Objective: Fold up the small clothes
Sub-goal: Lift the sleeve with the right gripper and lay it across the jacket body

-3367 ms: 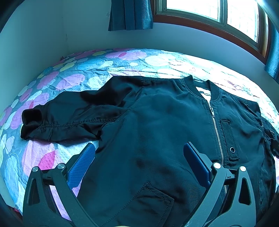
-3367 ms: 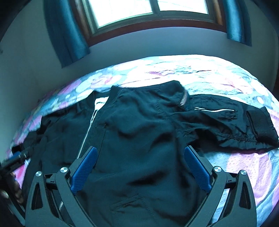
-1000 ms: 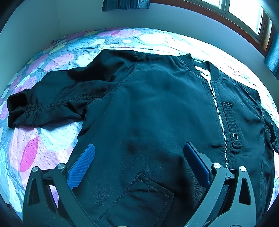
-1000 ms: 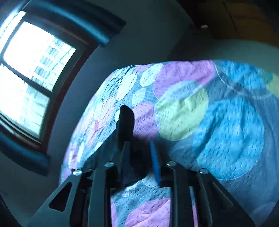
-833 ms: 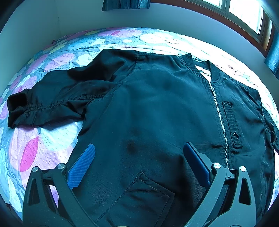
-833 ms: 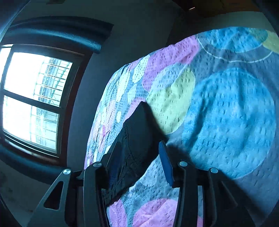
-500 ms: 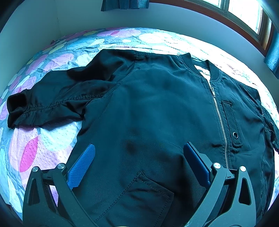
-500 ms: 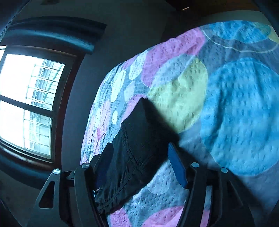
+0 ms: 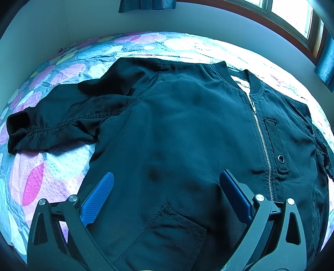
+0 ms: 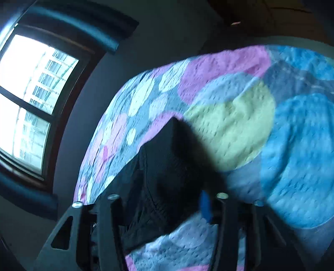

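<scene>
A: Jacket (image 9: 187,129) first: what do we see?

B: One dark jacket, lying front up on the bed (image 9: 62,162), spread nearly flat. Its zipper (image 9: 261,135) is closed up to the ribbed collar (image 9: 227,75). We count one pocket flap near our left gripper (image 9: 167,187) and one strap with an eyelet (image 9: 280,159) beside the zipper.

A: And the sleeves?

B: In the left view one sleeve (image 9: 62,121) bends out to the left, creased, ending in a ribbed cuff (image 9: 18,123). In the right view we see a dark cuff (image 10: 171,166) too, rising off the bedspread between the fingers of our right gripper (image 10: 167,200).

A: How do the jaws stand?

B: Left: spread wide above the jacket's lower front, nothing pinched. Right: closing on that cuff; the view is blurred, and the dark cloth hides one pad, but the fabric sits squeezed between the fingers.

A: Around it?

B: A bedspread of pink, blue, green and white circles, a pale wall (image 9: 83,25), one window (image 10: 27,100) with blue curtains (image 9: 146,4). Nothing lies on the jacket.
</scene>
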Available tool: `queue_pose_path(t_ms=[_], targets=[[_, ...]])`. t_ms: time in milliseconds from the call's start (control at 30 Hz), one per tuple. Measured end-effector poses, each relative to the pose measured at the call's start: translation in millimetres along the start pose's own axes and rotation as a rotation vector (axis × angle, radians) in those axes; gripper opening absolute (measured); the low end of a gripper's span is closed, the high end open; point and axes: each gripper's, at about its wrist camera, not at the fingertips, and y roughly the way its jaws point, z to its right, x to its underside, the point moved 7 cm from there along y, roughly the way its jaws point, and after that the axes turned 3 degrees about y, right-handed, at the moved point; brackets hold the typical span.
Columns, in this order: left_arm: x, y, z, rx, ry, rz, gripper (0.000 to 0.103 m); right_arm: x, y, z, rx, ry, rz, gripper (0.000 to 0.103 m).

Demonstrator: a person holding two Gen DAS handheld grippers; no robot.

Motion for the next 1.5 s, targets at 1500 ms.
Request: queue_pose_path(t_ms=[1500], targets=[[14,-28,-132,-0.072,-0.130,0.052,0.101,416,18,-406,-0.406,-0.954,-0.333,0.013]])
